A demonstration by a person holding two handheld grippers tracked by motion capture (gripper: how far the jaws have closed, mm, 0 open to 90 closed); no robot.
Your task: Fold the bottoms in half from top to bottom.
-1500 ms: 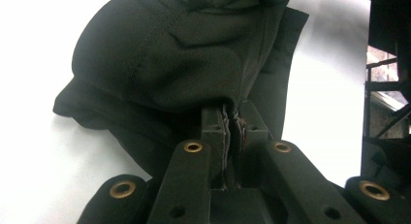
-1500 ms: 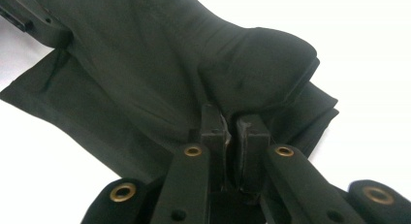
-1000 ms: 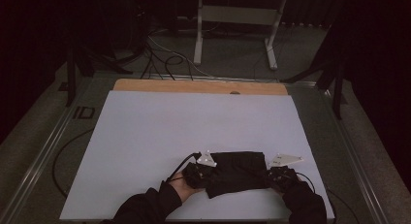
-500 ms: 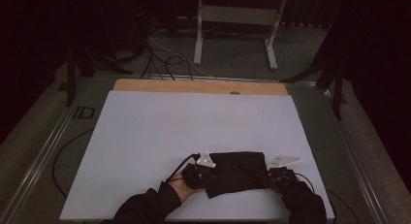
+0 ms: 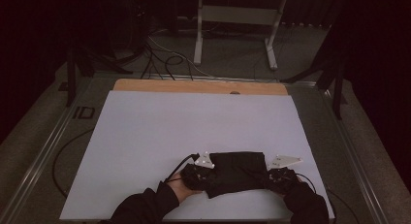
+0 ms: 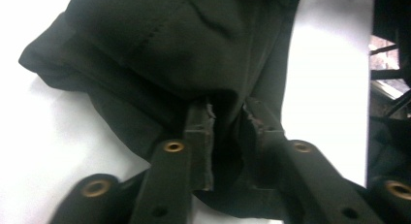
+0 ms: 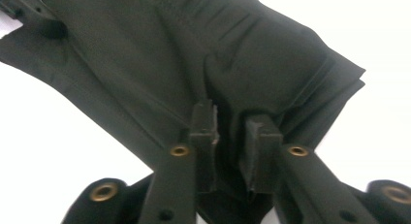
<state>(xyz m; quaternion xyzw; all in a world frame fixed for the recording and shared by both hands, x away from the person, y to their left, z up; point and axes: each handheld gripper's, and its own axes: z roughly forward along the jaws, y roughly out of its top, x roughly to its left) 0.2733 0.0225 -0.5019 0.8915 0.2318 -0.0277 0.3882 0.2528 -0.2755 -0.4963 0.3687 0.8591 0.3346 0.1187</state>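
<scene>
A: State the pose of both hands.

B: Both forearms enter from the near edge of the desk (image 5: 145, 132) and lie low over it. The left hand (image 5: 180, 187) holds the left tool (image 5: 209, 171) at the left end of the cloth (image 5: 237, 170). The right tool (image 5: 271, 175) sits at the right end of the cloth. Each tool points inward, toward the other.

A: Report the state of the left tool.

B: In the left gripper view, the left tool (image 6: 228, 120) has a narrow gap between its jaws. The jaws have just been opening. Cloth (image 6: 169, 49) lies in the gap, bunched against the pads; whether the pads press on it cannot be told.

A: And the right tool?

B: Same condition. In the right gripper view, the right tool (image 7: 232, 120) shows a narrow gap, jaws just opening, with a fold of cloth (image 7: 194, 49) between them. The grip cannot be confirmed.

A: Describe the cloth.

B: Black fabric, folded into a compact oblong with stitched seams and layered edges. It lies flat on the white desk sheet, near the front edge, right of centre.
</scene>
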